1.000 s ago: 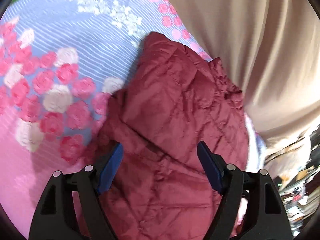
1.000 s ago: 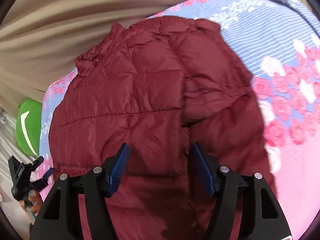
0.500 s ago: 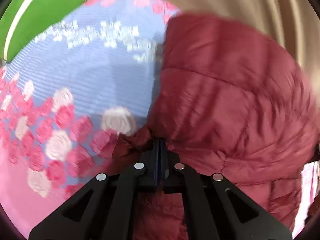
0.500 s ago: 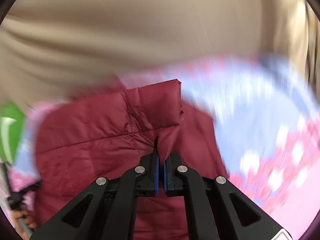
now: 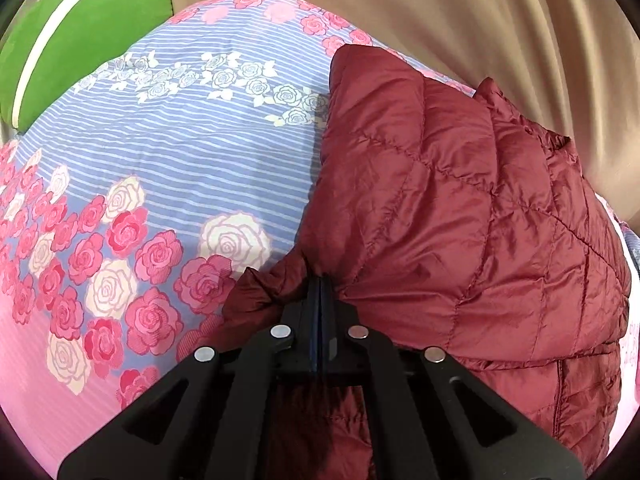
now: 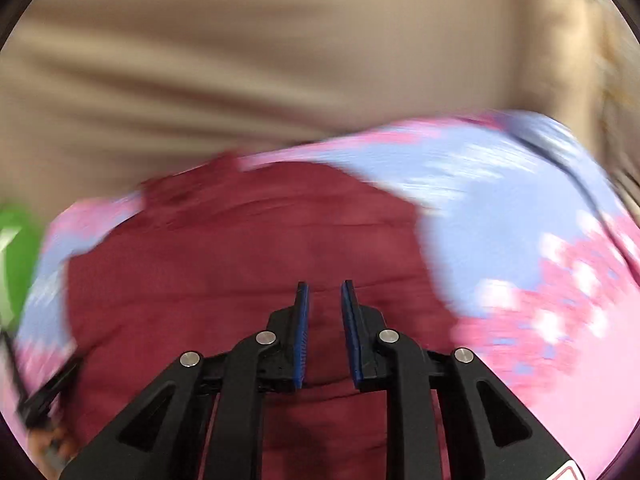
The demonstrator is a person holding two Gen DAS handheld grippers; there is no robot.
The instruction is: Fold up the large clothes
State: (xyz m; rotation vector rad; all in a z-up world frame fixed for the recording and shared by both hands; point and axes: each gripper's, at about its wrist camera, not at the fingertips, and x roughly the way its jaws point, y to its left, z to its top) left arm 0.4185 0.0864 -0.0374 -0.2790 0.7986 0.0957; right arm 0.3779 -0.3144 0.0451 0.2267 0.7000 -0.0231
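A dark red quilted puffer jacket lies on a floral bedspread. My left gripper is shut on a bunched edge of the jacket, pinching the fabric at the near left of the garment. The right wrist view is blurred by motion. There the jacket lies flat below my right gripper, whose jaws are opening with a narrow gap. Nothing shows between its blue pads, which hang above the fabric.
The bedspread is blue striped with pink and white roses, pink towards the near side. A green cushion sits at the far left corner. A beige curtain hangs behind the bed. The left gripper's black frame shows at the right view's lower left.
Both grippers closed on the jacket from open. The left one still pinches its fold and has dragged it. The right one has let go, lifted away and its jaws have parted.
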